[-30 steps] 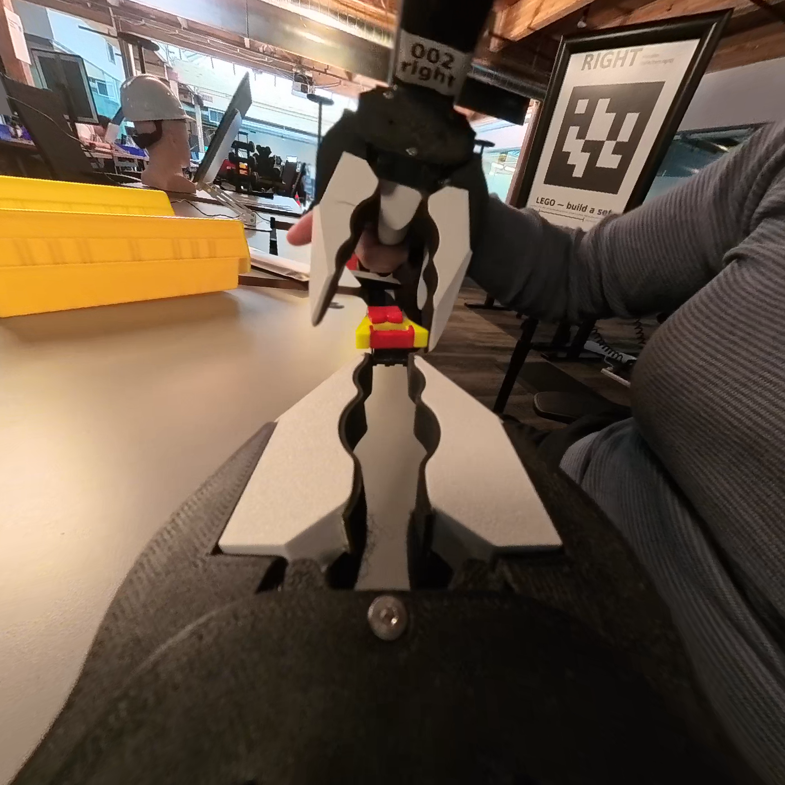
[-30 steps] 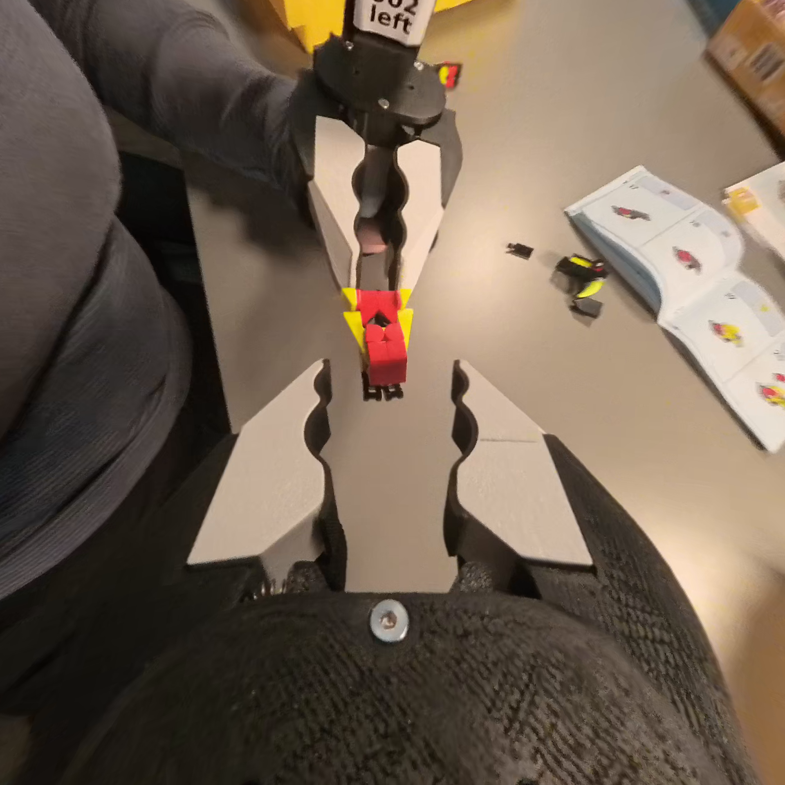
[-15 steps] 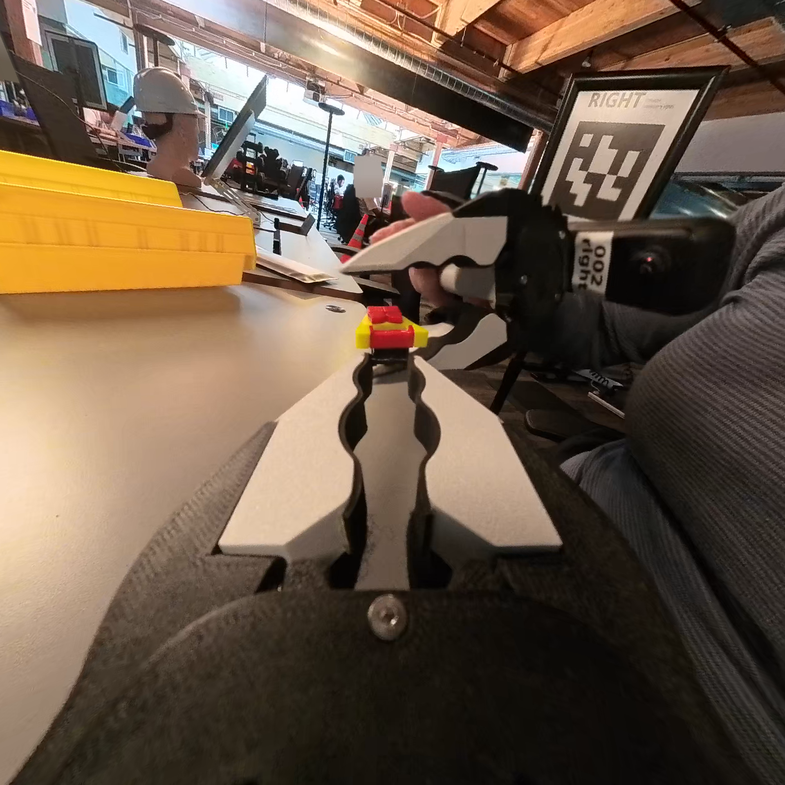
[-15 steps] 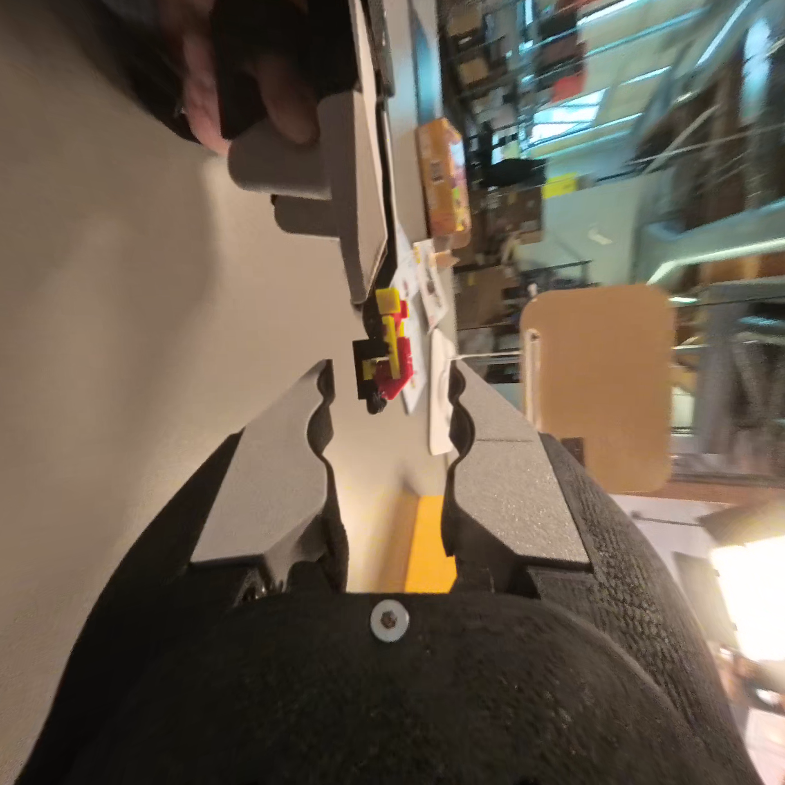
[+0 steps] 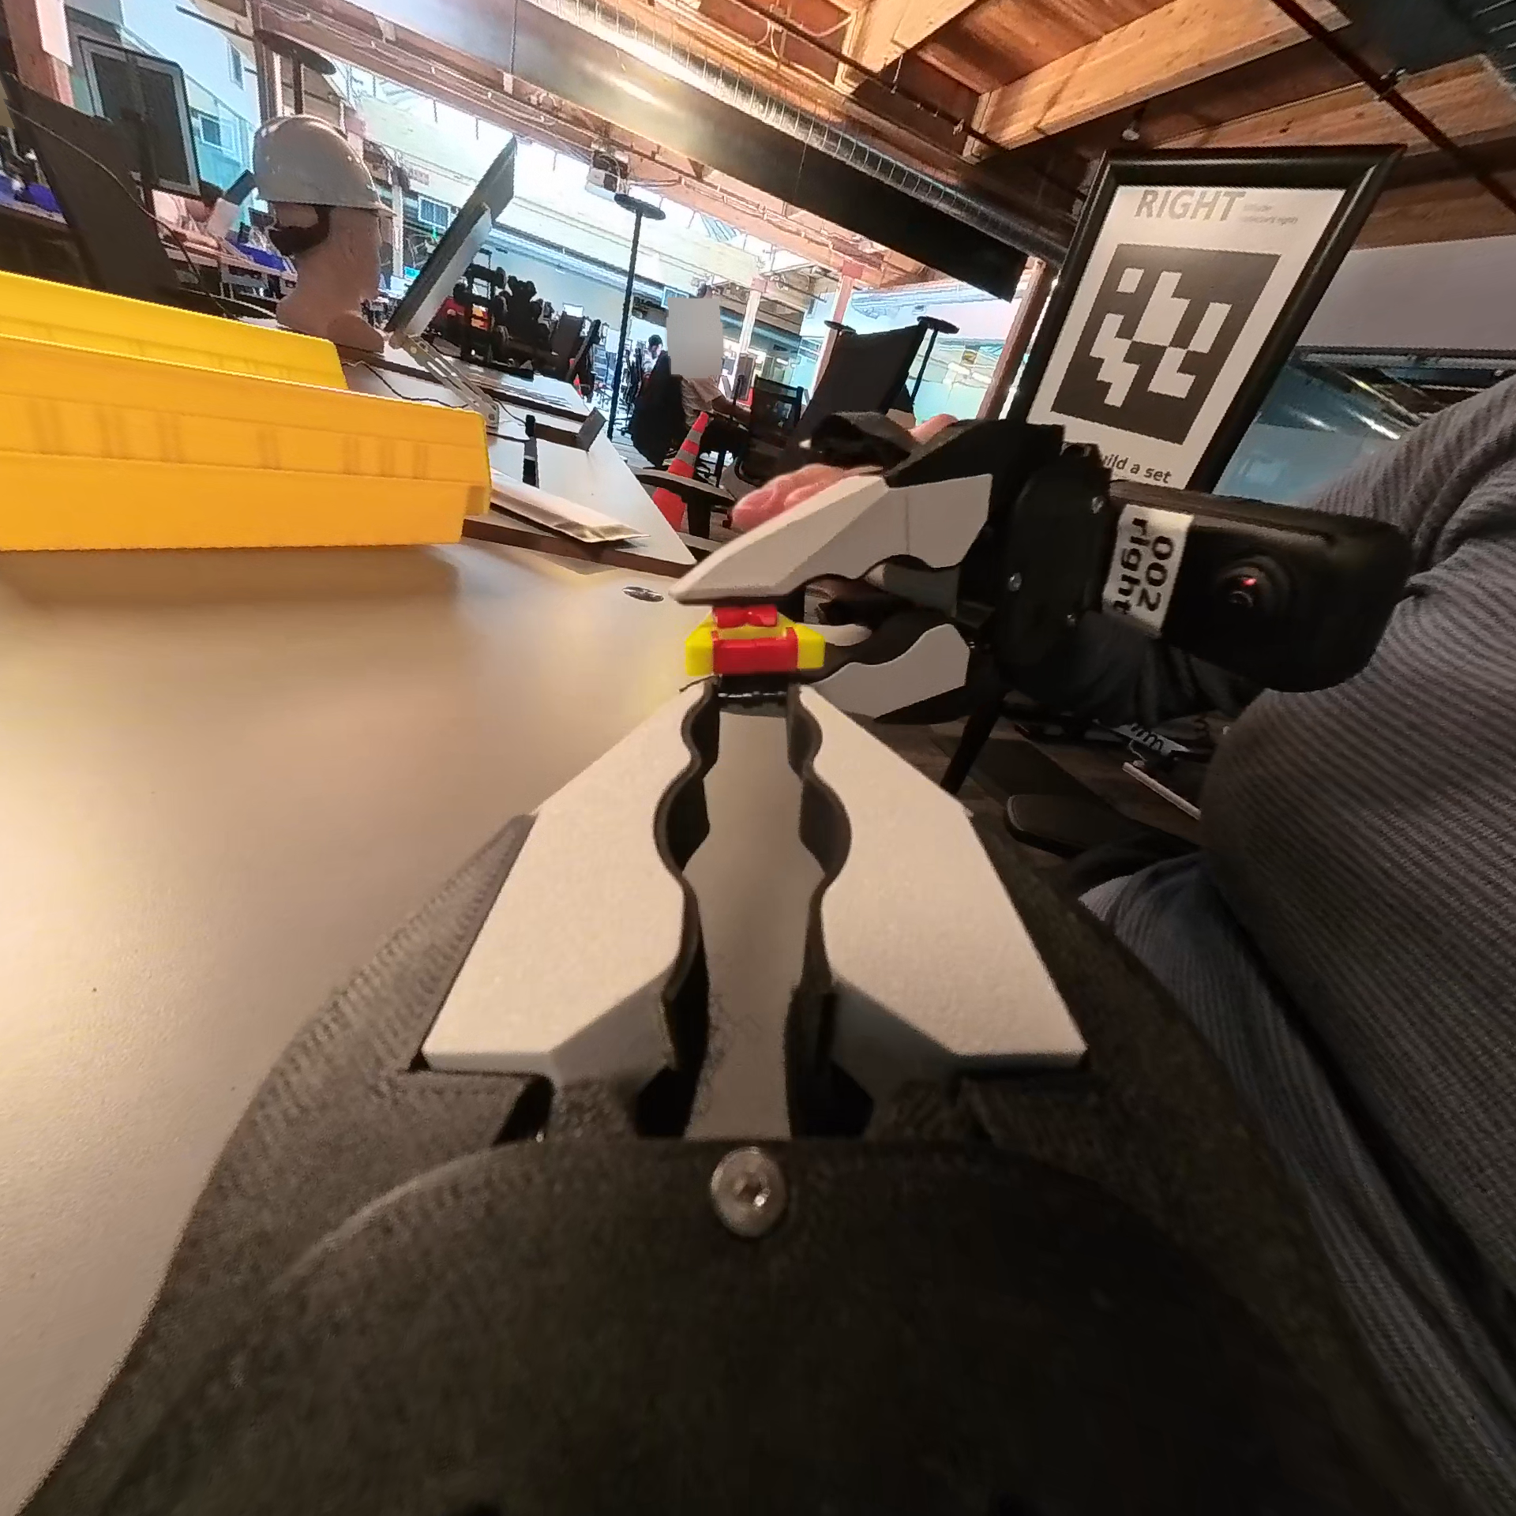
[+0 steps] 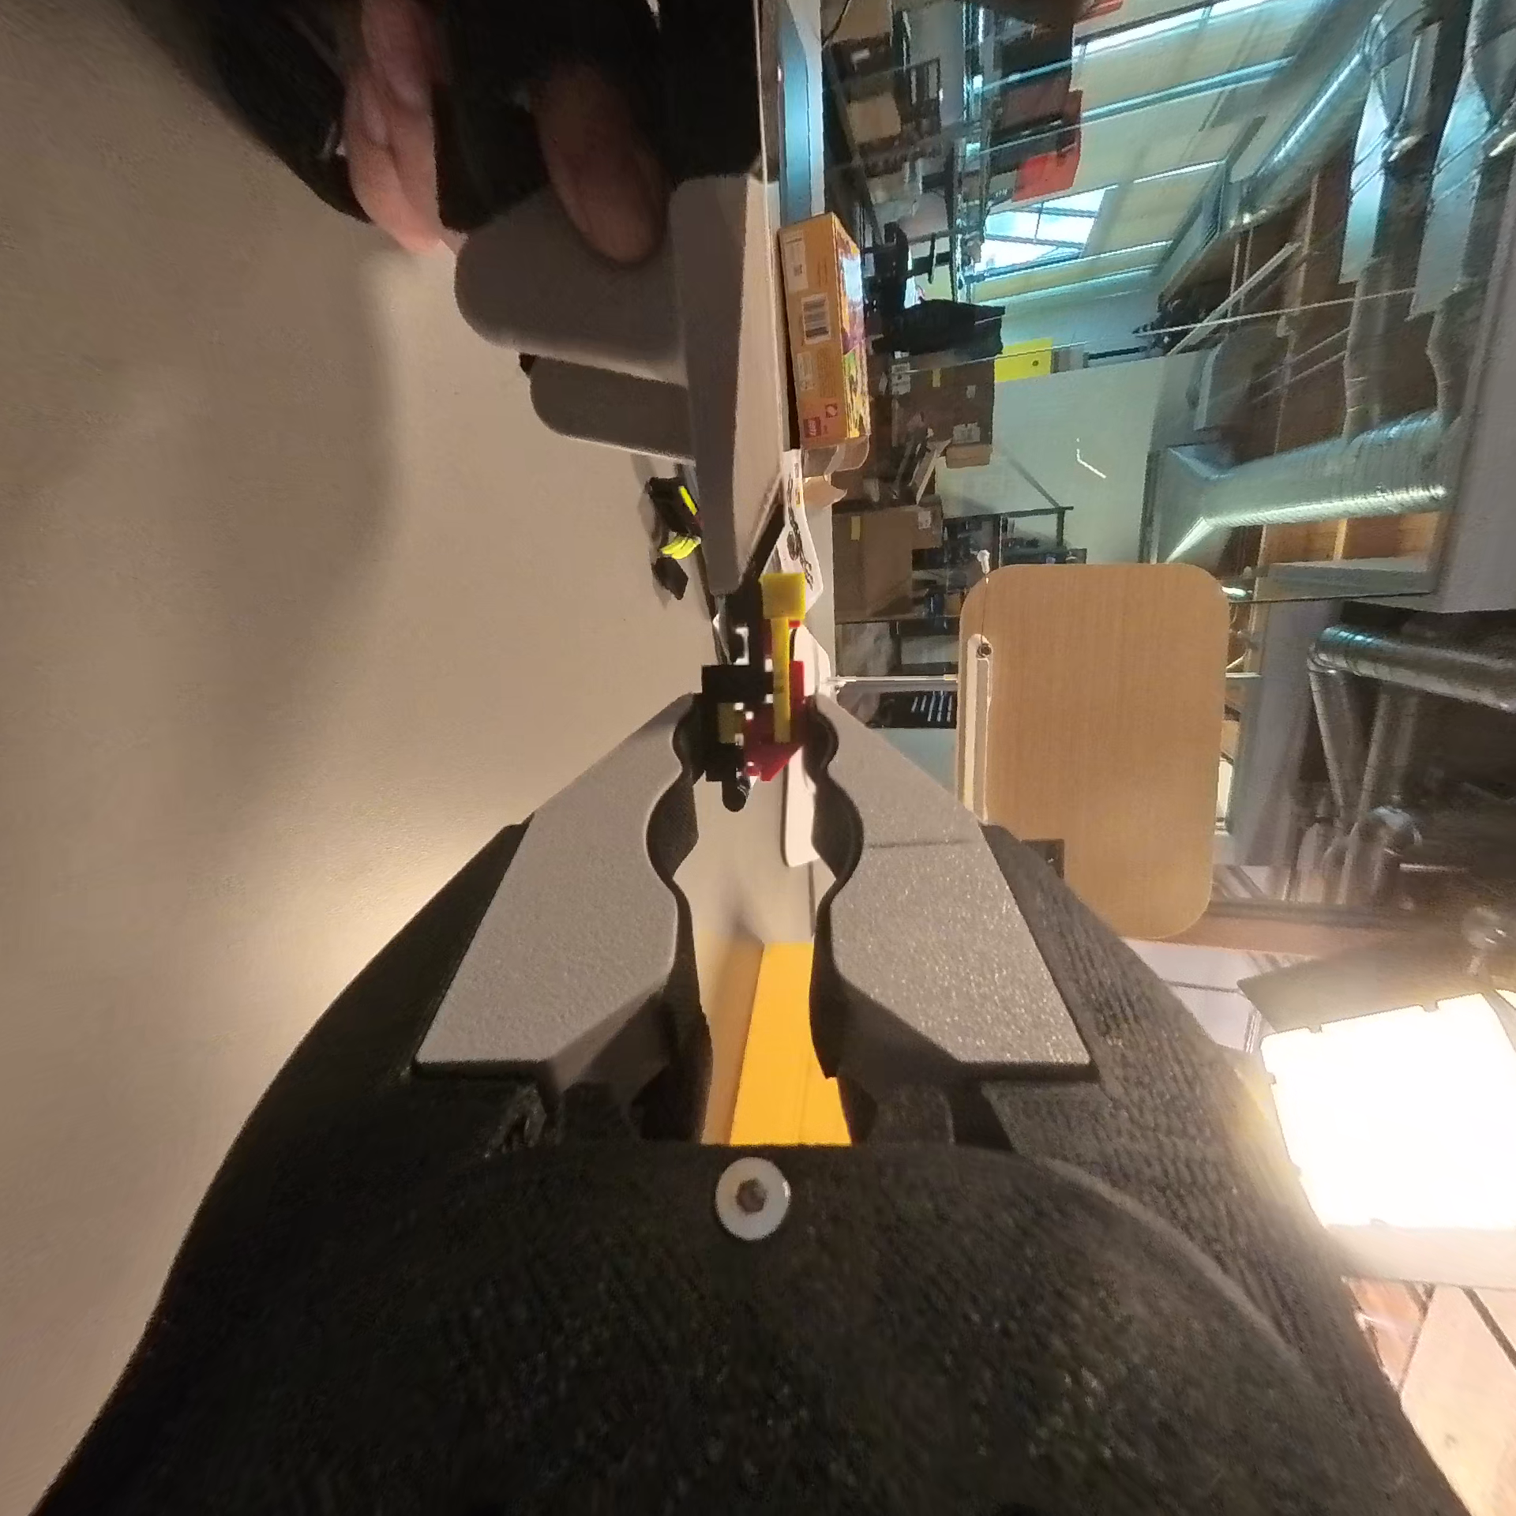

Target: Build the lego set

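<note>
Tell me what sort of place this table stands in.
Most likely an open workshop or lab floor in an industrial building. Bare wooden ceiling beams run overhead, metal ducts line the far wall, and more desks with a monitor and office chairs stretch behind the table.

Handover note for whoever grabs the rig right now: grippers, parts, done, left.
Left gripper: shut on the lego model, holding its black underside just above the table.
Right gripper: rolled on its side, closed around the same model top and bottom; shut on it, as far as the views show.
Model: small red, yellow and black assembly, partly built.
Loose parts: a few black and yellow pieces on the table beyond the grippers; instruction booklet and set box farther back. Yellow bin on the left.
Left: add the loose pieces; which steps remain, I cannot tell.
</note>
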Demonstrator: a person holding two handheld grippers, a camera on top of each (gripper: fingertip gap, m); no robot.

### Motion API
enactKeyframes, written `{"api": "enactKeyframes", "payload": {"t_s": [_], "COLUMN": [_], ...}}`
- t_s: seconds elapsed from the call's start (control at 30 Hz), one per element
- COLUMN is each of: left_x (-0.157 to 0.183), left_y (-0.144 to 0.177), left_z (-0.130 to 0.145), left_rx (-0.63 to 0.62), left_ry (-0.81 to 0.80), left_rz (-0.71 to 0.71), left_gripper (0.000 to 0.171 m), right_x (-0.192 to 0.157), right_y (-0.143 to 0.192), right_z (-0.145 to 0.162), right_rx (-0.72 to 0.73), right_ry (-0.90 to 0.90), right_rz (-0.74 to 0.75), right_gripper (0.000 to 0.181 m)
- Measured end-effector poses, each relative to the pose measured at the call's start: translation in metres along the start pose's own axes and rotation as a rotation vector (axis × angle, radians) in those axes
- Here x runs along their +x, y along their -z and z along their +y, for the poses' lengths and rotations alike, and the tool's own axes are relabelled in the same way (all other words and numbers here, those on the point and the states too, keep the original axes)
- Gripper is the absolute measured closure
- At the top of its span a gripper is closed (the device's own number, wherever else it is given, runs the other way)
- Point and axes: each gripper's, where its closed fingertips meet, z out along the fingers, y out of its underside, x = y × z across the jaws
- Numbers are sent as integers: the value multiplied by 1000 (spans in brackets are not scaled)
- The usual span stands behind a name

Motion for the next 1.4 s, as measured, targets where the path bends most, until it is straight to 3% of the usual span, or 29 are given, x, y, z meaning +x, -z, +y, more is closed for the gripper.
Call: {"api": "enactKeyframes", "payload": {"t_s": [0.47,1.0,1.27,1.4], "left_x": [-3,-10,-19,-25], "left_y": [-1,0,2,2], "left_z": [2,3,2,3], "left_rx": [-12,-7,10,8], "left_ry": [26,149,185,176], "left_rz": [-15,-10,-62,-121], "left_gripper": [156,157,156,140], "right_x": [-2,-13,-8,1], "right_y": [-2,-10,-17,-21], "right_z": [5,8,12,10], "right_rx": [-45,-8,-53,-55], "right_ry": [38,-246,-182,-204], "right_rz": [-36,-287,-210,-166], "right_gripper": [162,162,162,162]}}
